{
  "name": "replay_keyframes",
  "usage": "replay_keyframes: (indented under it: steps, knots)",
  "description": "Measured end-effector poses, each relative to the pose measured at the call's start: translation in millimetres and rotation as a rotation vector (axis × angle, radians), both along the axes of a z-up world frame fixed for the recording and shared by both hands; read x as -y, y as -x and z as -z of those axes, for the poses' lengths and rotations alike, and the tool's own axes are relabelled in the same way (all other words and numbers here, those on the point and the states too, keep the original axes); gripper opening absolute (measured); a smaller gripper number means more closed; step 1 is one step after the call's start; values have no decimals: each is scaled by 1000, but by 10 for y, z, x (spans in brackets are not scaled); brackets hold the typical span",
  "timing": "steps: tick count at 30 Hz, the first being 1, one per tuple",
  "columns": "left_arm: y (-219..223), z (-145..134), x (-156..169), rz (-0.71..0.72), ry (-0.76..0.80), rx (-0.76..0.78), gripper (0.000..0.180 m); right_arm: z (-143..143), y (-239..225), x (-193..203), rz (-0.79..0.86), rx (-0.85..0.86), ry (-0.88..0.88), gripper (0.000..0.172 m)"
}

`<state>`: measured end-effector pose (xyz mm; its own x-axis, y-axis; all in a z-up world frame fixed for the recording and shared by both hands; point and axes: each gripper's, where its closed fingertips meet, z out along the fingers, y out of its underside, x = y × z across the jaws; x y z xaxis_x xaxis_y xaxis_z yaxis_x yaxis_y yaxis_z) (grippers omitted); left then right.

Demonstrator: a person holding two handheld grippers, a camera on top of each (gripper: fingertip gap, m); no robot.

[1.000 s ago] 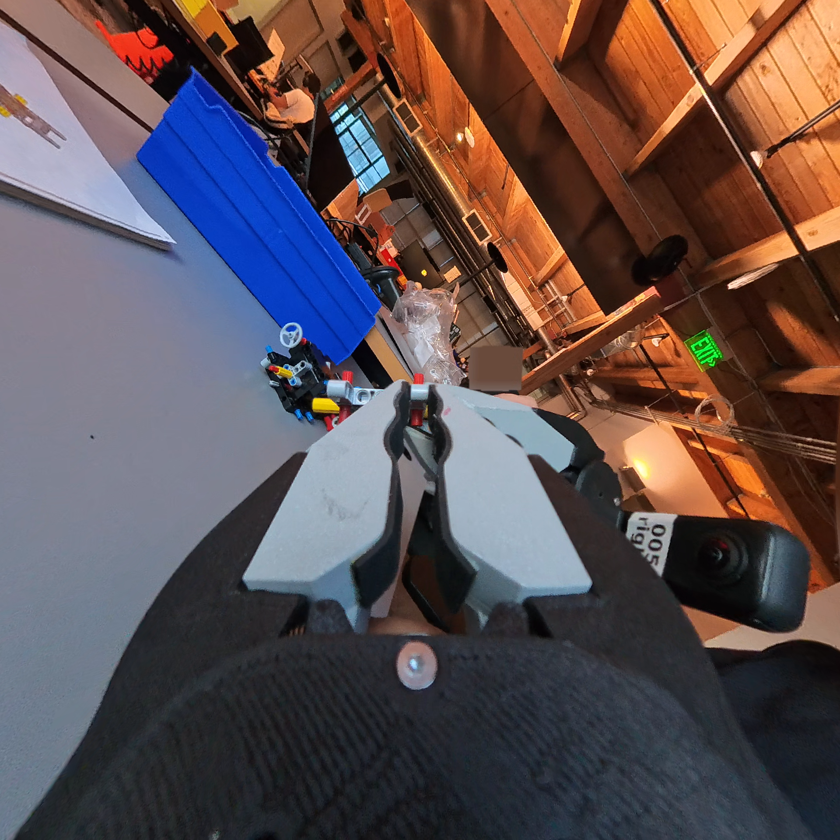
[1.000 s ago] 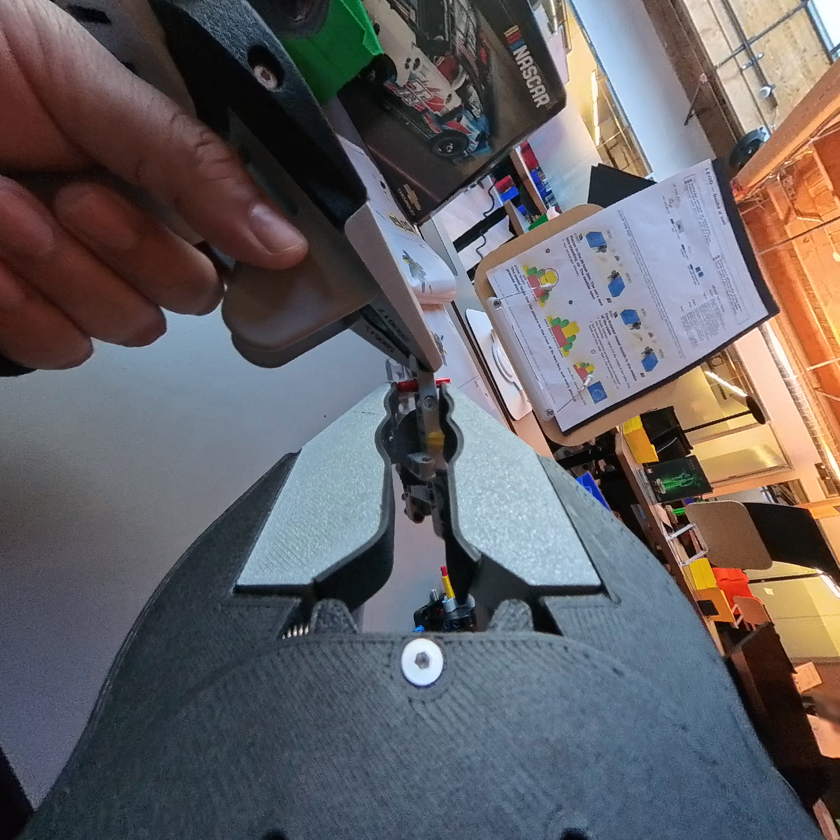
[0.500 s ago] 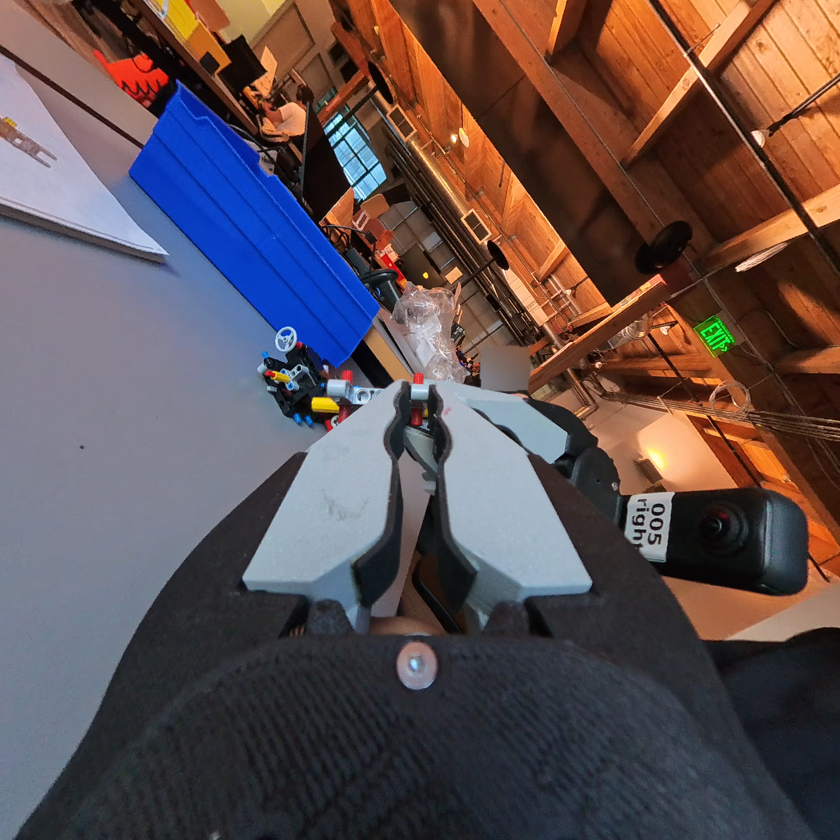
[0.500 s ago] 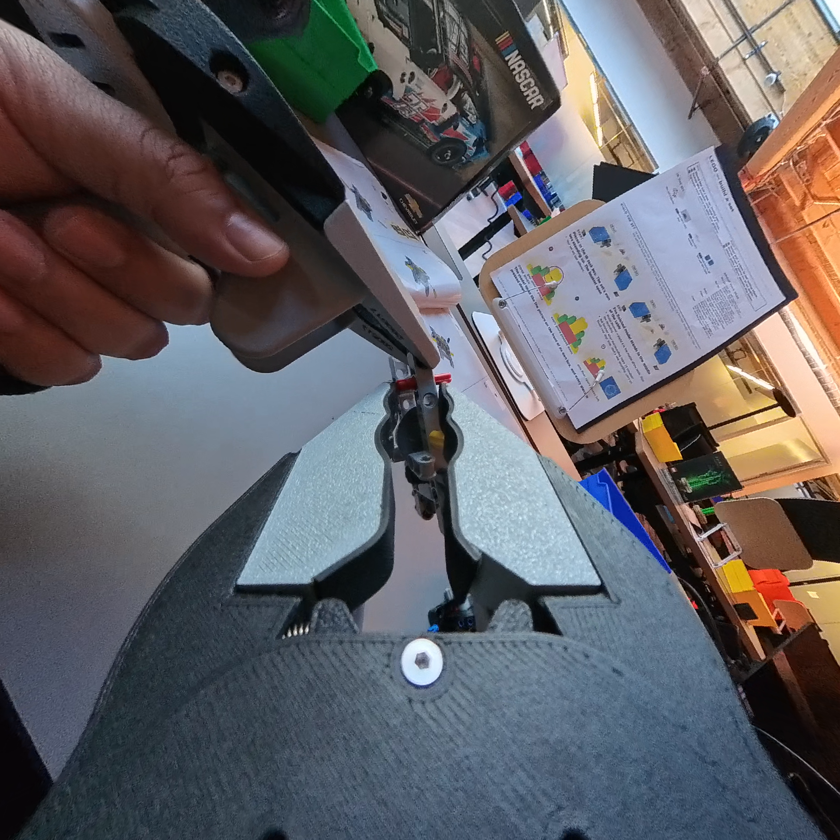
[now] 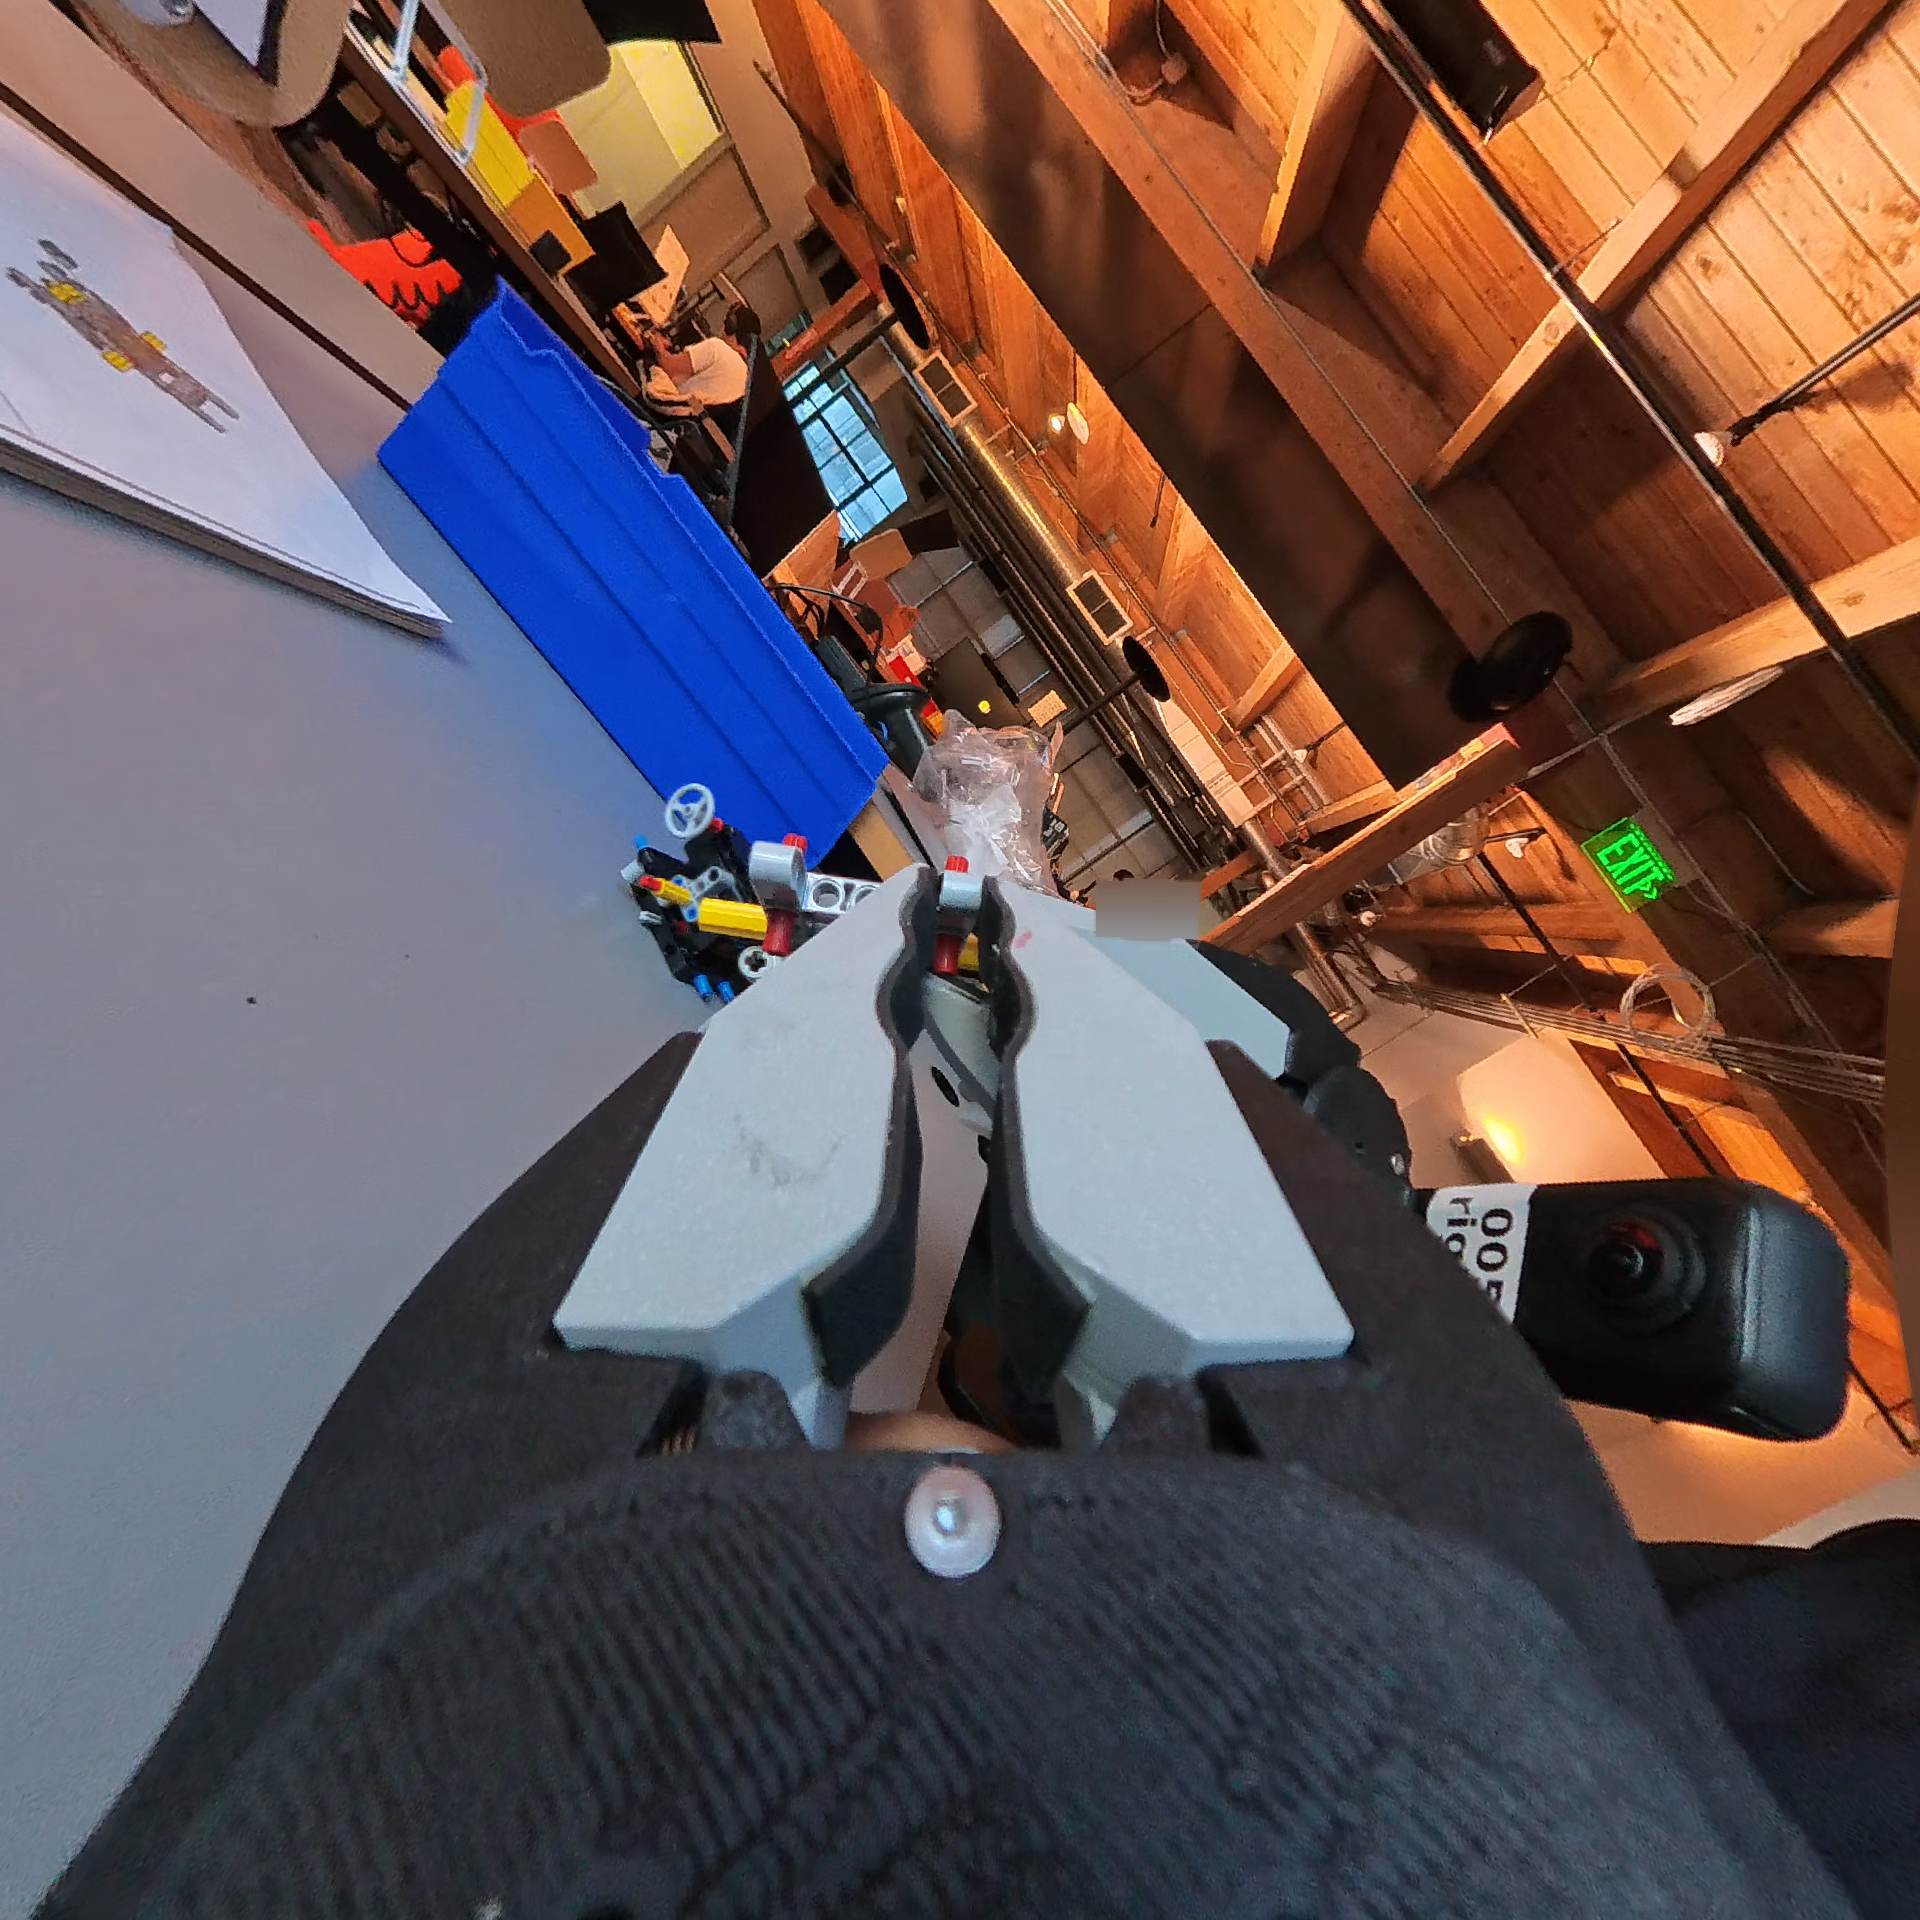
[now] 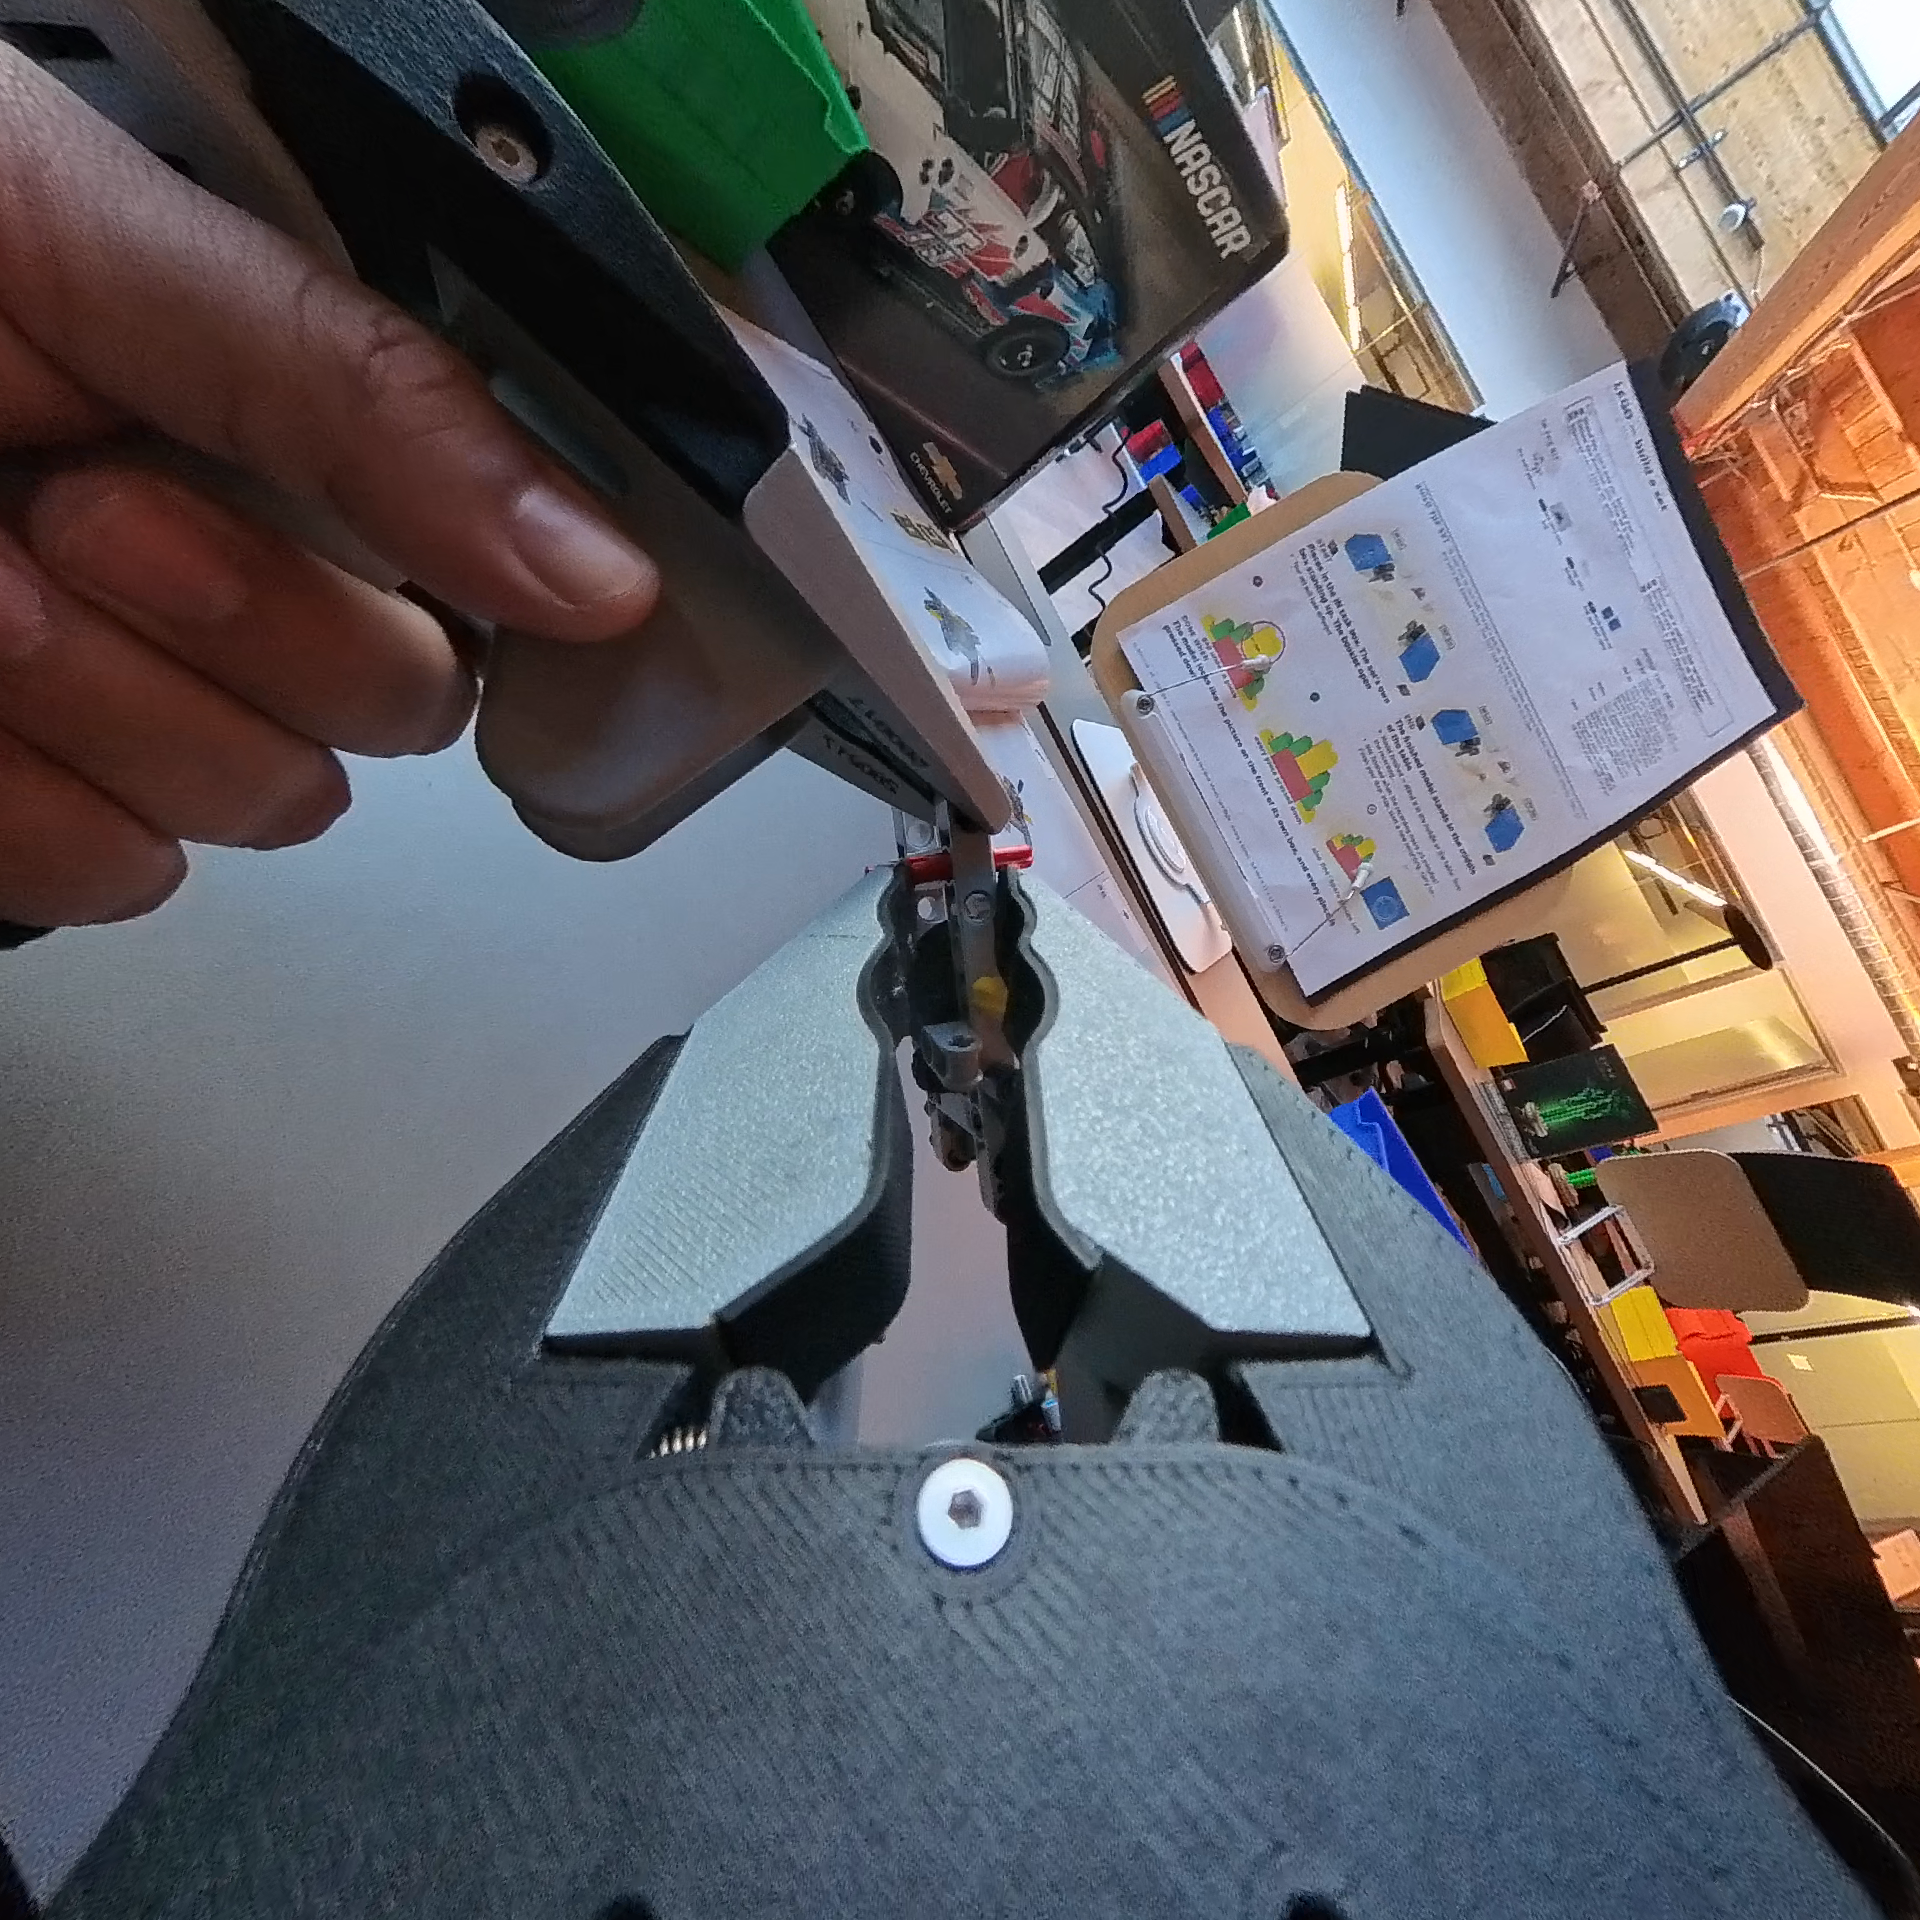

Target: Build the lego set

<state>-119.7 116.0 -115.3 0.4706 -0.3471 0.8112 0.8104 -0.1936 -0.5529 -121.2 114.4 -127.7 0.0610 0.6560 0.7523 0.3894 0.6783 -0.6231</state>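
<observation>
My left gripper [image 5: 954, 914] is shut on a small grey connector with a red pin [image 5: 954, 902], pinched at the very fingertips. My right gripper [image 6: 961, 935] is shut on a grey and black toy-brick assembly [image 6: 971, 1013] with a yellow part and a red axle [image 6: 961, 860] across its tip. In the right wrist view the left gripper [image 6: 935, 800], held by a hand [image 6: 260, 520], meets that assembly at the red axle. In the left wrist view the right gripper's body and camera [image 5: 1662, 1309] sit just behind my fingers, to the right.
A loose brick sub-assembly [image 5: 717, 914] with a white steering wheel lies on the grey table [image 5: 260, 935]. Behind it are a blue bin [image 5: 623, 561], a clear plastic bag [image 5: 982, 779] and an open instruction booklet [image 5: 156, 416]. A clipboard with a printed sheet [image 6: 1455, 675] stands on the right. My left and right fingertips are right by each other.
Both grippers keep their hold and stay joined at the red axle. The pair has shifted and tilted slightly, so the background has slid a little in both views.
</observation>
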Motion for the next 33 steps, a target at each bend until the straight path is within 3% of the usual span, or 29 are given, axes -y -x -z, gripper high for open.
replay_keyframes:
  steps: [6,13,19,21,27,30,31,33]
  knots:
    - [62,46,-16,-18,16,53,5,38,56,-24,-16,8,40,13]
    - [106,6,-59,-21,16,7,5,-8,110,-54,-53,-57,147,12]
    - [98,85,-101,9,57,66,5,33,114,-75,-8,-107,36,19]
    - [47,103,-97,42,64,119,5,1,98,-34,-26,-120,5,8]
    - [39,125,-104,60,66,128,5,23,82,-33,-42,-101,-11,8]
    - [-5,75,-81,96,40,19,5,-2,-1,51,-135,-107,198,16]
    - [-13,40,-64,116,10,-34,5,-48,-60,47,-160,-105,302,6]
    - [11,-51,-15,133,-61,-149,5,-240,-189,-43,-189,-141,474,4]
